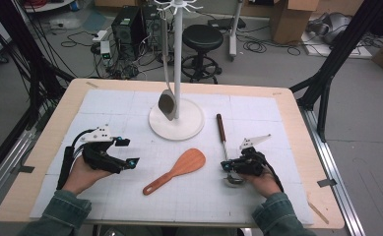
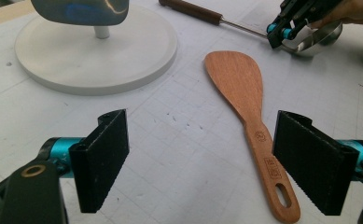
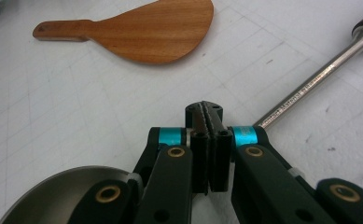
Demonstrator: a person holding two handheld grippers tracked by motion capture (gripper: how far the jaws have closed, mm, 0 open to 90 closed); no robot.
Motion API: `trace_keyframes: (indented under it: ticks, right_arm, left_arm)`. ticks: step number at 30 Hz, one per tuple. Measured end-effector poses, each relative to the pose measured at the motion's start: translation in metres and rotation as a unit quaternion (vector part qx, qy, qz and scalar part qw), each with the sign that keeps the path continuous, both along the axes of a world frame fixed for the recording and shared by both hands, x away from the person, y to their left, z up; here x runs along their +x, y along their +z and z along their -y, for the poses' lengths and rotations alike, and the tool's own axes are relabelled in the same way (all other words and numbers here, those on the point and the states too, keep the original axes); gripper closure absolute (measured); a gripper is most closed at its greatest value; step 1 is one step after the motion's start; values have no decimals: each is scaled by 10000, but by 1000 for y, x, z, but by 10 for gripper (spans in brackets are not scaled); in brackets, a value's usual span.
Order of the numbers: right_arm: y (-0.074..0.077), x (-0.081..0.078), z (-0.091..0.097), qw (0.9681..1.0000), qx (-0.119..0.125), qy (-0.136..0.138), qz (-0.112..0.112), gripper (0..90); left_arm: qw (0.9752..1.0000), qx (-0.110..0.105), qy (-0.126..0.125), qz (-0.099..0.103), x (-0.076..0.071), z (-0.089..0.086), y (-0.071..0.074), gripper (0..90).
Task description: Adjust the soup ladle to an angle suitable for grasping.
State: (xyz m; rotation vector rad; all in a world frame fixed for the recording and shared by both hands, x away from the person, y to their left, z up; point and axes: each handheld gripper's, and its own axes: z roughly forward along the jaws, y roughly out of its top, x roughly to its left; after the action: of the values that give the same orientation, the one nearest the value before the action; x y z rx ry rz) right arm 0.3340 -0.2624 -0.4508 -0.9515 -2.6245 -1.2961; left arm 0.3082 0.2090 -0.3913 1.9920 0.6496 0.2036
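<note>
From my high view, the utensil stand (image 1: 176, 120) sits mid-table toward the far edge, a spatula (image 1: 167, 105) hanging over its base. Nearer me lies the wooden rice paddle (image 1: 175, 170), between my left gripper (image 1: 125, 152) and right gripper (image 1: 224, 166). The ladle (image 1: 222, 135) lies right of the paddle, its bowl under my right gripper.

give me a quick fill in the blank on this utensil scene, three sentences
1. The right gripper has its fingers closed on the shaft of the metal ____.
2. The left gripper has its fingers ____, with nothing between them.
3. The wooden spatula lies flat on the white mat between the two ____.

Missing words: ladle; open; grippers
</note>
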Motion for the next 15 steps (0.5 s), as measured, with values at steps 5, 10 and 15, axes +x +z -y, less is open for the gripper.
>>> trace_keyframes:
  ticks: [5,10,15]
  right_arm:
    - [2,0,6,10000,-8,-1,1,898]
    - [5,0,14,10000,35,-82,10,898]
    - [8,0,21,9998,49,-176,37,897]
  left_arm:
    - [10000,26,3,7,0,0,0,194]
    - [10000,17,4,-1,0,2,0,194]
    - [10000,-5,2,-9,0,3,0,194]
